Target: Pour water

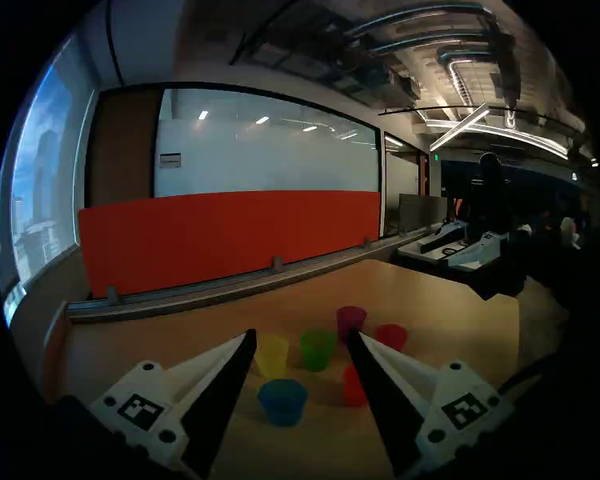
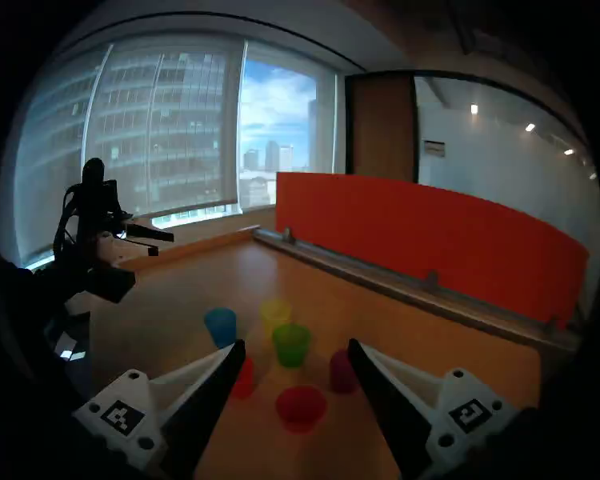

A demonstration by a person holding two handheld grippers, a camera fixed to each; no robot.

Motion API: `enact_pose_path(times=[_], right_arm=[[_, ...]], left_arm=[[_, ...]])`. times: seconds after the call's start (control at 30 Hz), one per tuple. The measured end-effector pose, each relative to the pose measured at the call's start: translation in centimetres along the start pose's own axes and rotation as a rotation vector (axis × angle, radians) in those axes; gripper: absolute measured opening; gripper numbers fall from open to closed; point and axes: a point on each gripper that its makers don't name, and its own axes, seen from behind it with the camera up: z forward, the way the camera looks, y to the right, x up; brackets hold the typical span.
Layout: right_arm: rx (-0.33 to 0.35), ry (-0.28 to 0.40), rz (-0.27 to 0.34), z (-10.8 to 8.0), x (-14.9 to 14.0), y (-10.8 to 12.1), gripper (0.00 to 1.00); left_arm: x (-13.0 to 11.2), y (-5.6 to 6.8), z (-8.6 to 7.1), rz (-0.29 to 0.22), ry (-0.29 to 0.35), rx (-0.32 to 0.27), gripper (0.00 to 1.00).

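Cups (image 1: pixel 317 349) grouped mid-desk, both grippers empty

Pale wooden desk (image 1: pixel 436 296) carries everything, with an orange panel (image 1: pixel 228 232) along its back edge. The left gripper (image 1: pixel 301 334) hovers over the desk, jaws wide, holding nothing. The right gripper (image 2: pixel 294 344) gapes empty too. Six upright cups stand close together, well clear of the back edge. In the left gripper view the purple cup (image 1: pixel 350 320) and red cup (image 1: pixel 391 336) are farthest. The yellow cup (image 1: pixel 271 354) and green cup (image 1: pixel 317 349) stand side by side, and the blue cup (image 1: pixel 282 400) is nearest. A second red cup (image 1: pixel 353 386) is partly behind a finger.
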Motion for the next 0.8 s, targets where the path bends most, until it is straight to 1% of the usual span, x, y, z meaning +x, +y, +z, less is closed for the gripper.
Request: enact_pose_path(times=[0.17,0.3,0.5,0.6,0.8], right_arm=[[0.018,-0.056,-0.026,0.7,-0.6,-0.2,0.99],[0.027,-0.09,-0.038,1.3,-1.0,-0.2,1.0],[0.045,-0.135,-0.051,2.1,-1.7,-0.3,0.99],[0.052,-0.153,-0.061,2.7,-2.0,-0.3,1.0],[0.066,-0.193,-0.073,4.1,-3.0,0.0,1.0]], left_arm=[[-0.2,-0.3,-0.2,0.019,0.001,0.029,0.84],[-0.3,-0.4,-0.5,0.023,0.003,0.044,0.84],[-0.5,-0.3,-0.5,0.021,0.001,0.036,0.84],[-0.7,-0.4,-0.5,0.019,-0.004,0.037,0.84],[-1.7,-0.5,-0.4,0.016,-0.031,0.03,0.84]])
